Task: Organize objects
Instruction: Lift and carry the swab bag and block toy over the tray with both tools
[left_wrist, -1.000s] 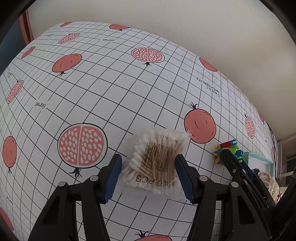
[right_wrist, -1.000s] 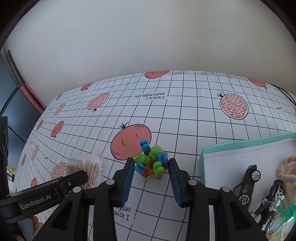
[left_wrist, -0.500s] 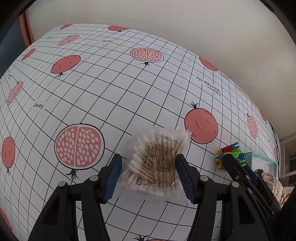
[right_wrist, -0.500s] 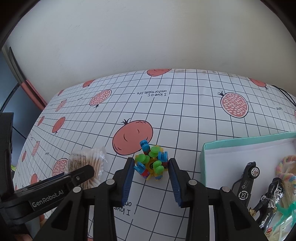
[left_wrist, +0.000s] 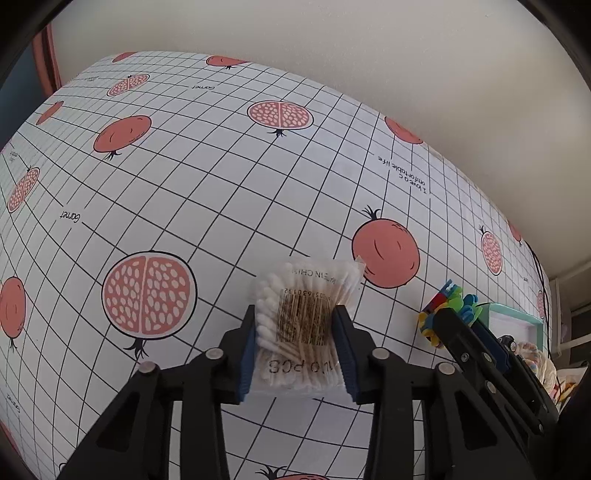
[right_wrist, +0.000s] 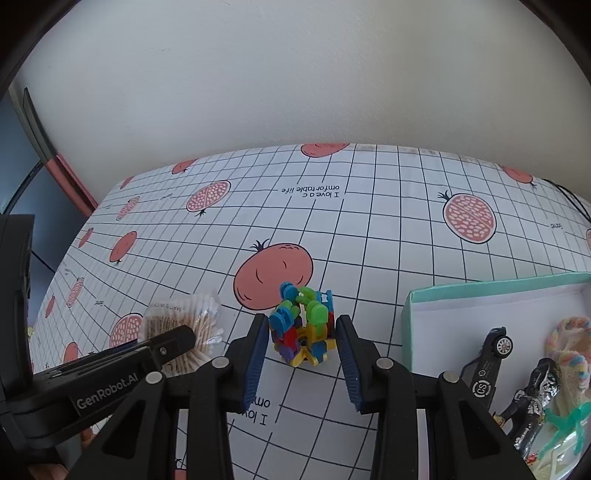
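Observation:
A clear bag of cotton swabs (left_wrist: 301, 321) with a barcode is squeezed between the blue pads of my left gripper (left_wrist: 297, 349), which is shut on it over the pomegranate-print tablecloth (left_wrist: 207, 184). The bag also shows in the right wrist view (right_wrist: 184, 328). A multicoloured plastic block toy (right_wrist: 303, 325) sits between the pads of my right gripper (right_wrist: 301, 354), which is shut on it. The toy also shows at the right of the left wrist view (left_wrist: 447, 306).
A mint-green open box (right_wrist: 480, 291) stands at the right, holding a black toy car (right_wrist: 493, 354), a dark figure (right_wrist: 535, 398) and a pastel fabric item (right_wrist: 570, 350). A white wall rises behind the table. The table's left edge drops off at the far left.
My left gripper has closed its pads onto the cotton swab bag. My right gripper's pads have closed in against the block toy, which looks tilted and slightly raised.

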